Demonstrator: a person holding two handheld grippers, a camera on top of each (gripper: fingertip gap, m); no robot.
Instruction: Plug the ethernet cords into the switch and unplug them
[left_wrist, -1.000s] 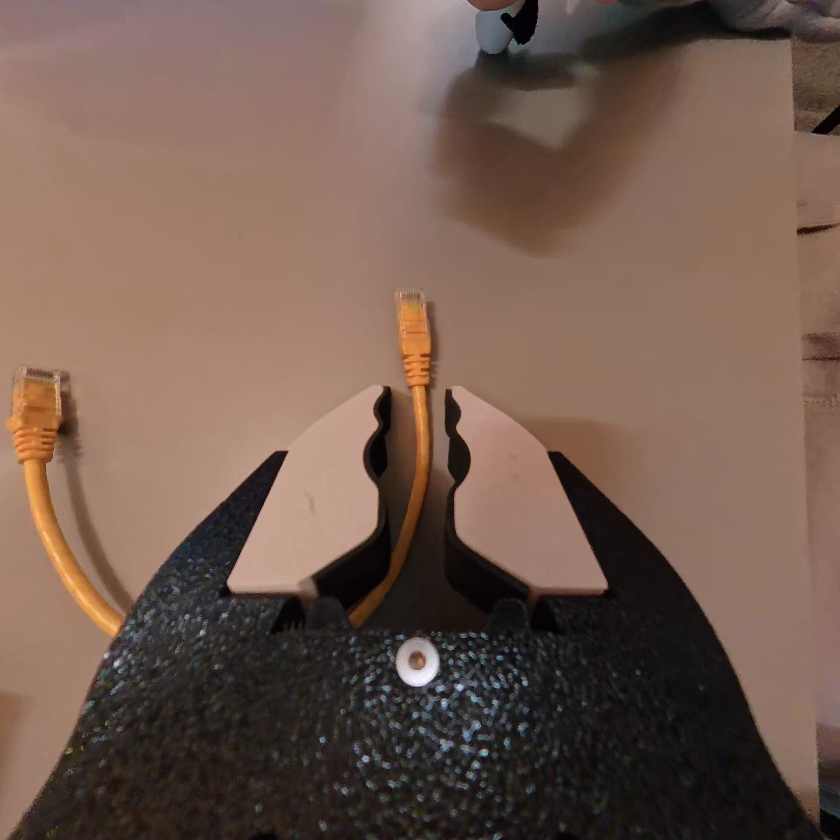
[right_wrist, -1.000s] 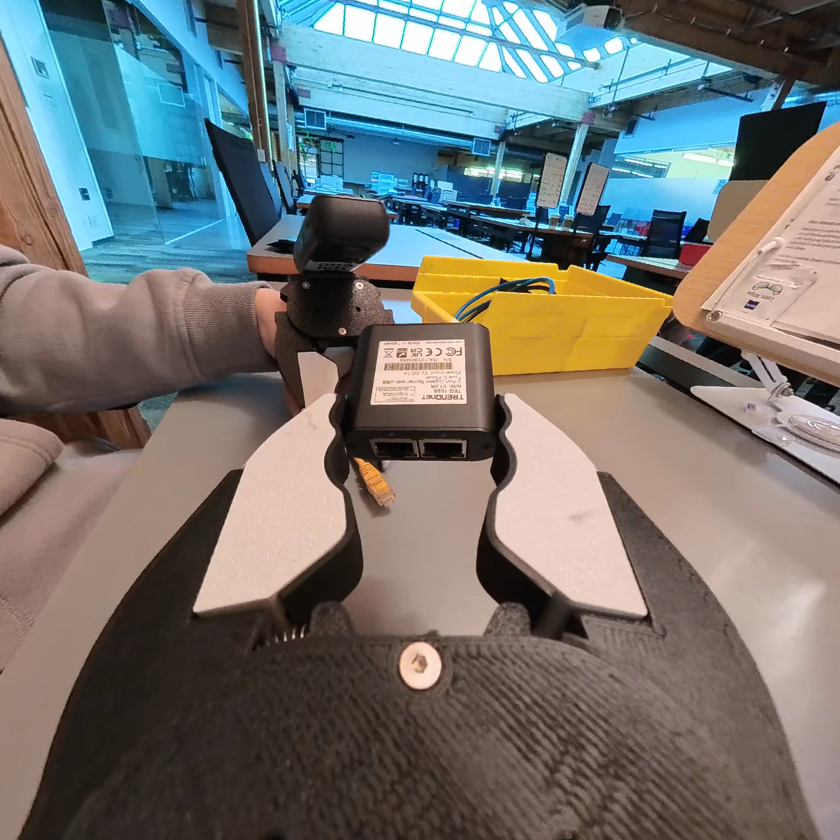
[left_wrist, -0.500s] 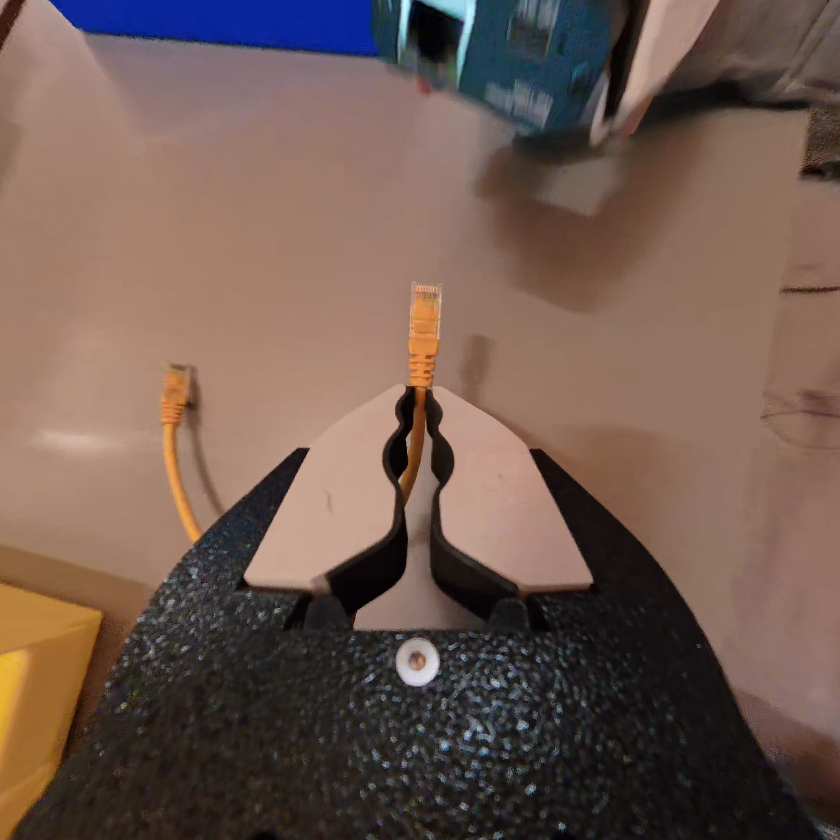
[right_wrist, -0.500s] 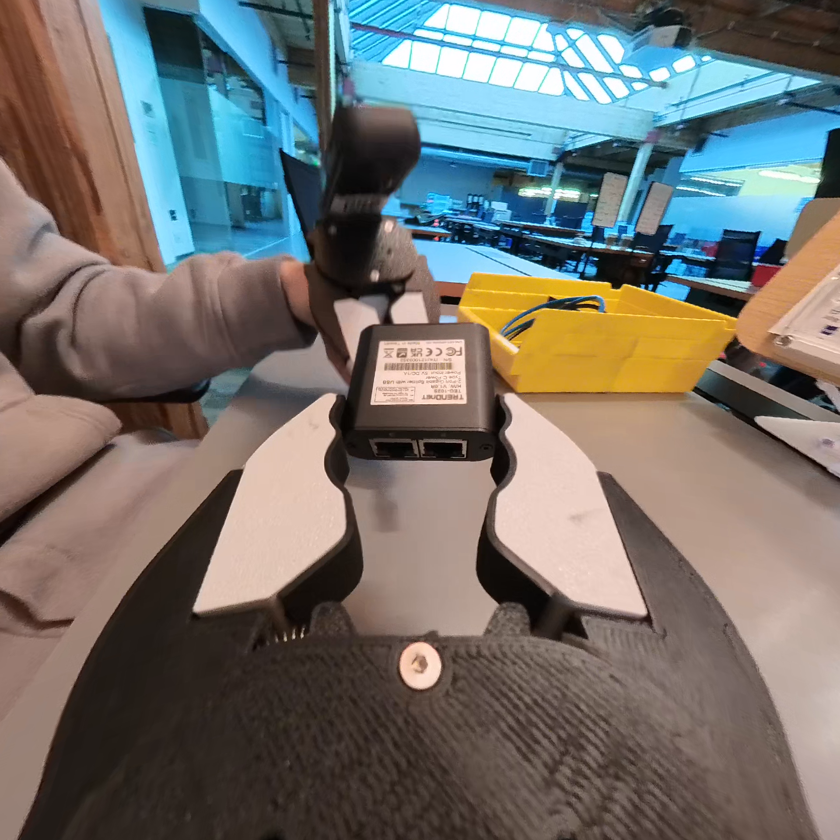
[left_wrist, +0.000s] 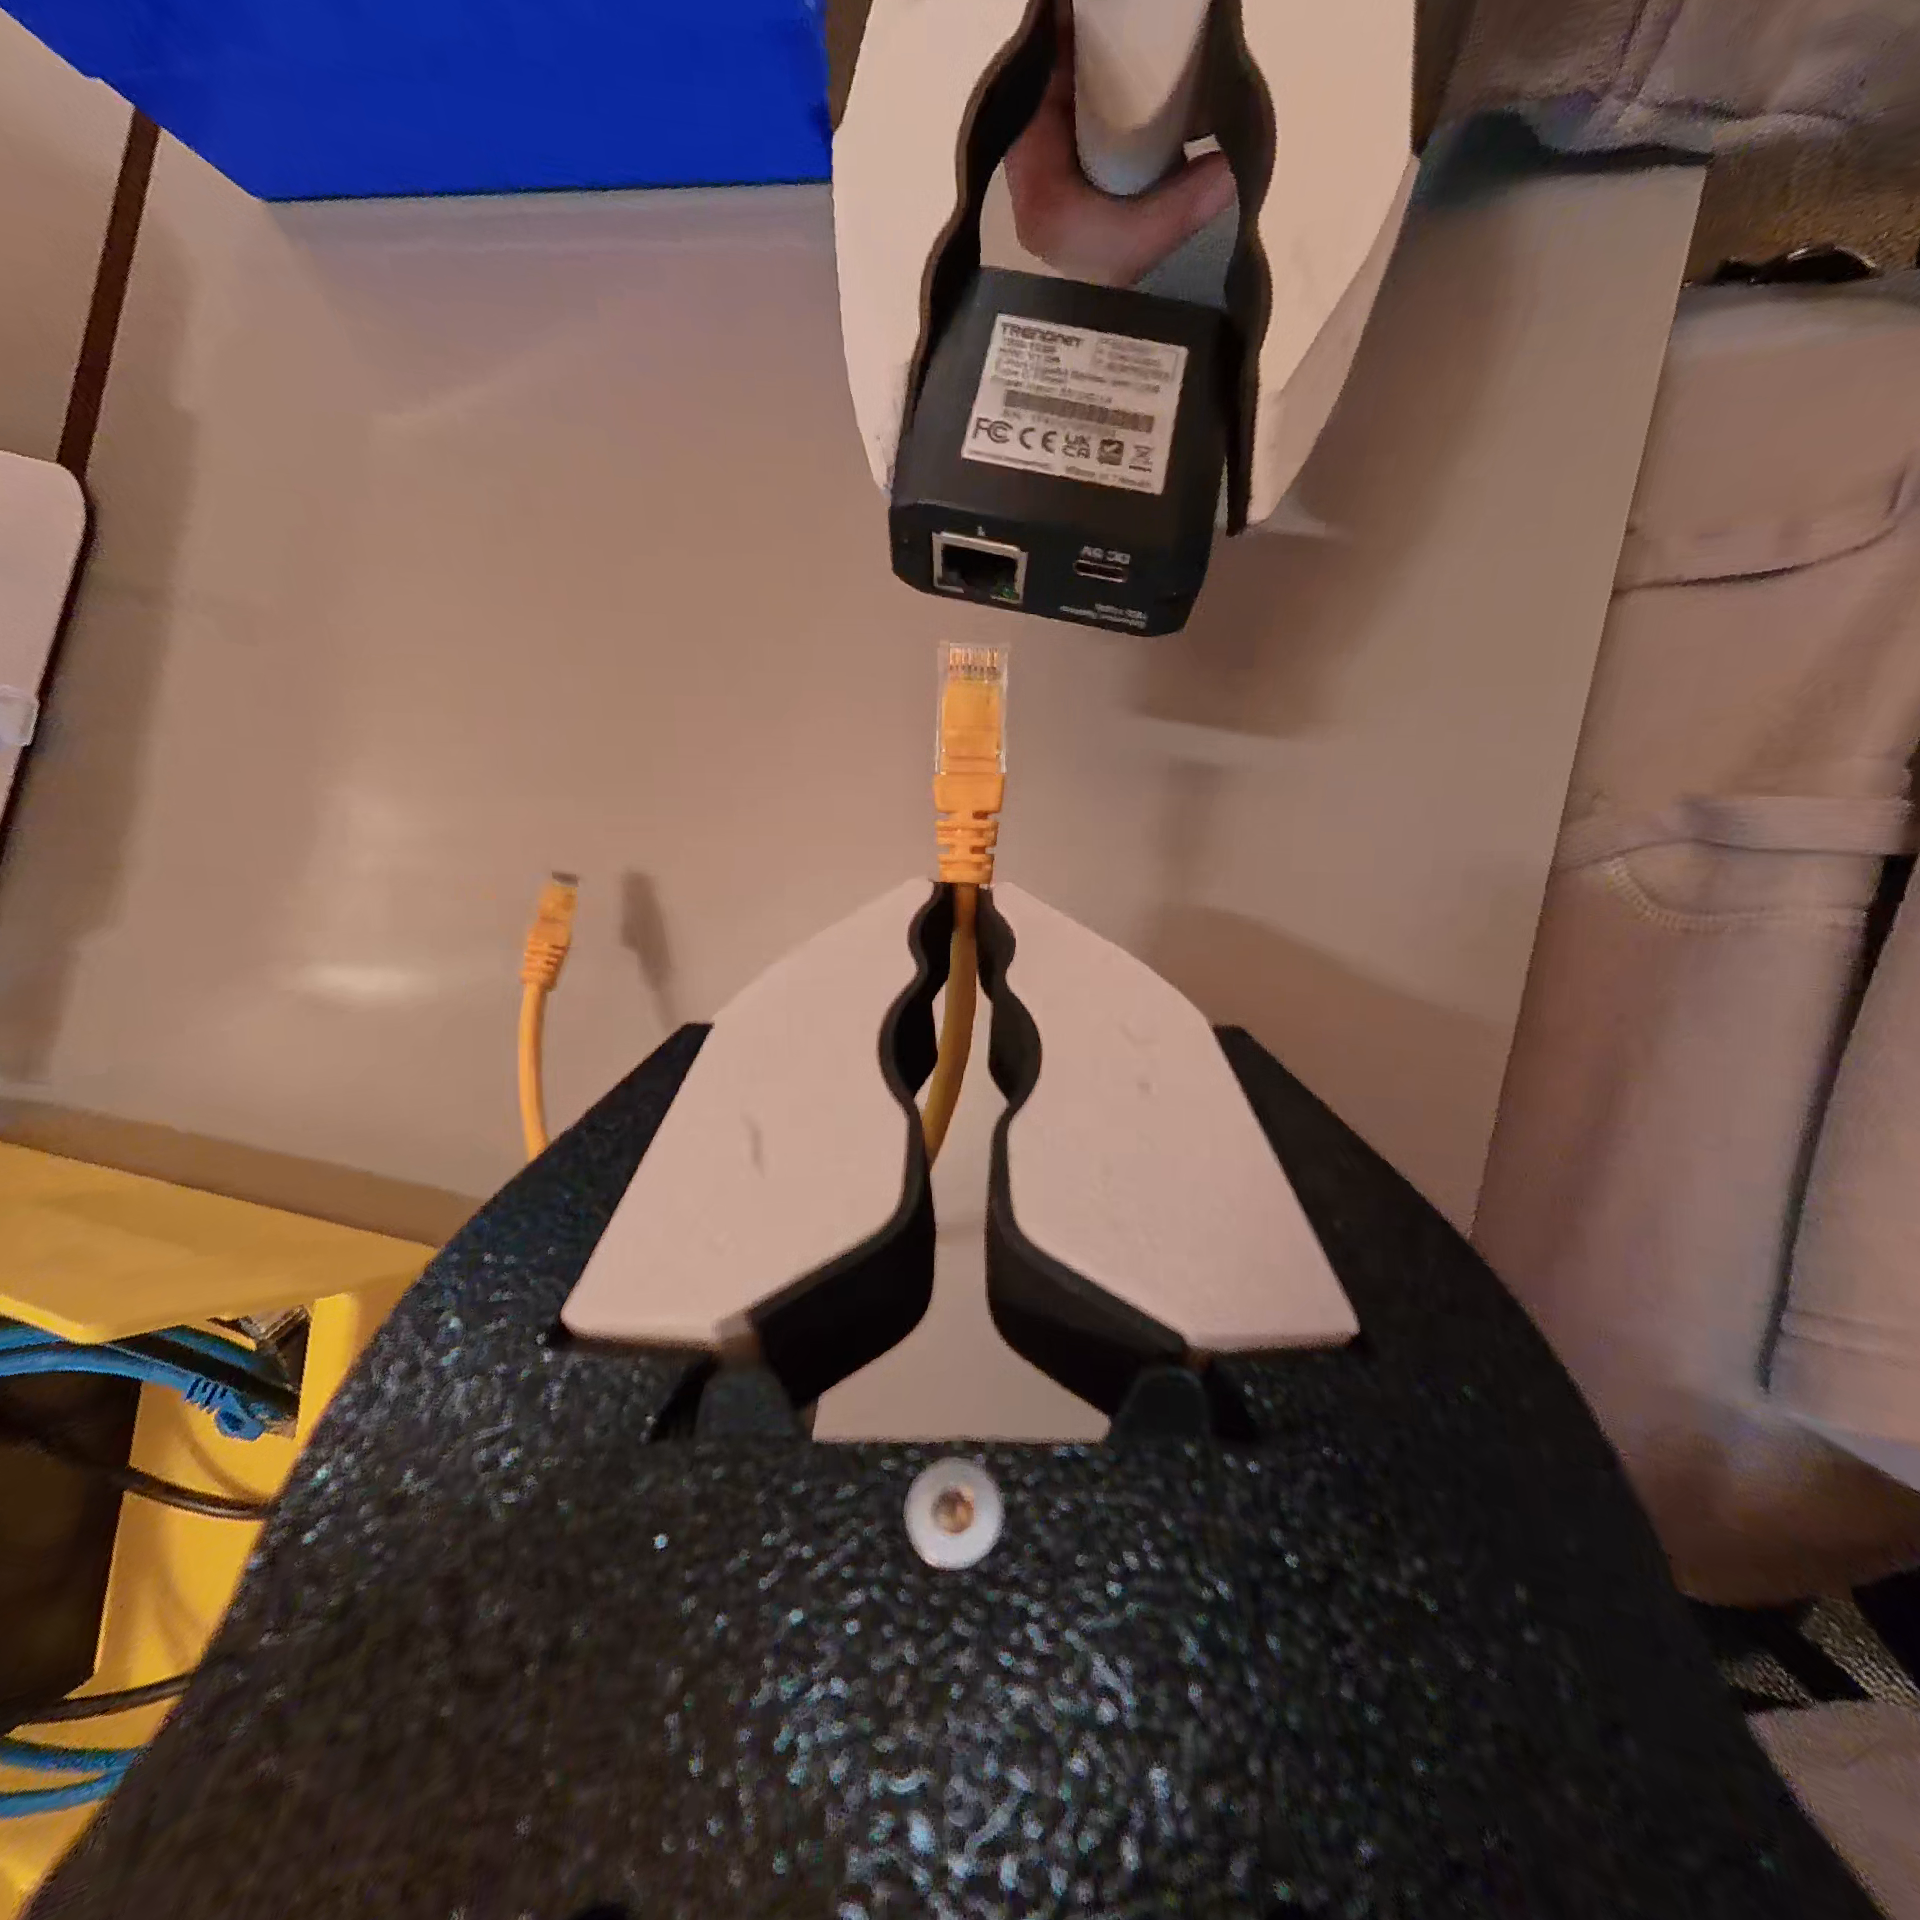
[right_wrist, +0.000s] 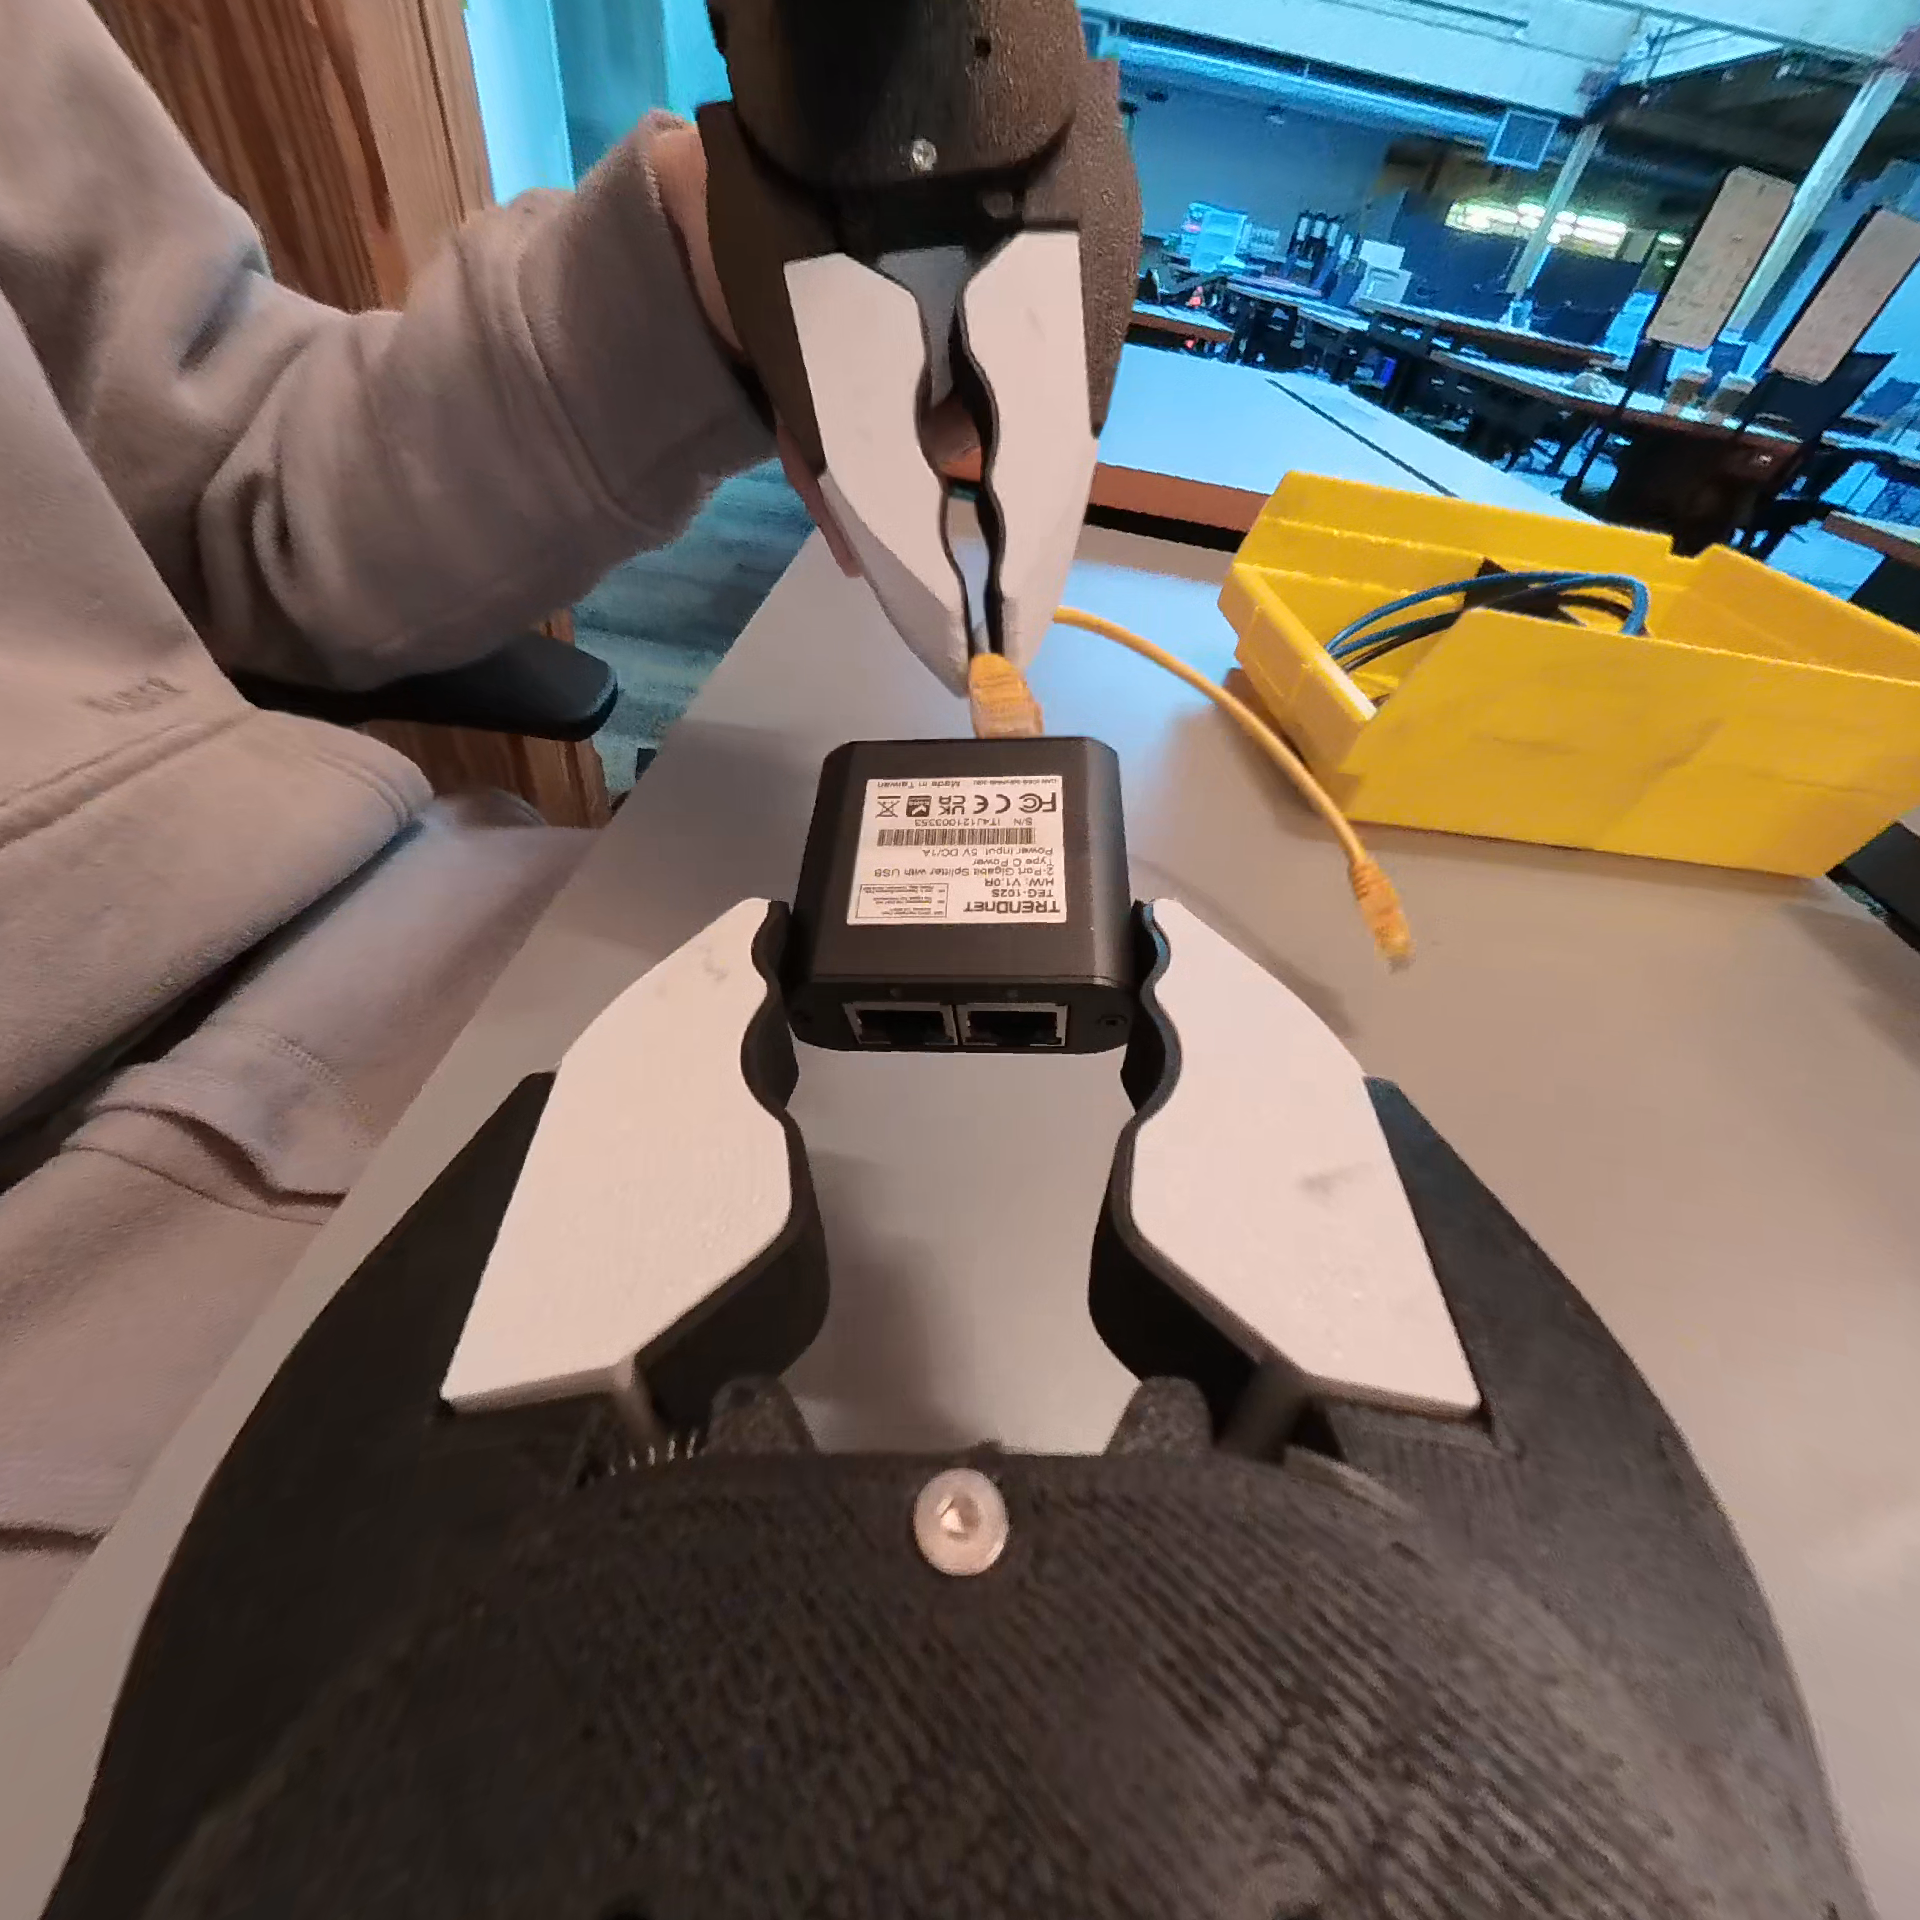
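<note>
My left gripper (left_wrist: 961, 894) is shut on a yellow ethernet cord (left_wrist: 956, 1018), just behind its plug (left_wrist: 971, 727). The plug points at the single port of the black switch (left_wrist: 1049, 457) and stands a short way off from it. My right gripper (right_wrist: 961, 935) is shut on the switch (right_wrist: 961, 873), pads on its two sides, holding it above the table with two empty ports facing me. In the right wrist view the left gripper (right_wrist: 987, 655) hangs above the switch's far end with the plug (right_wrist: 1003, 701) at its edge. The cord's other plug (right_wrist: 1377, 914) dangles free over the table.
A yellow bin (right_wrist: 1590, 707) with blue cables stands on the grey table (right_wrist: 1558, 1091) at the right; it also shows in the left wrist view (left_wrist: 104, 1299). A person's sleeve (right_wrist: 312, 468) and lap fill the left side. The gap from one gripper's tips to the other's is roughly 8 cm.
My left gripper closed on the yellow cord, lifted it off the table and brought its plug up to the switch. My right gripper has raised and tilted the switch, still held.
</note>
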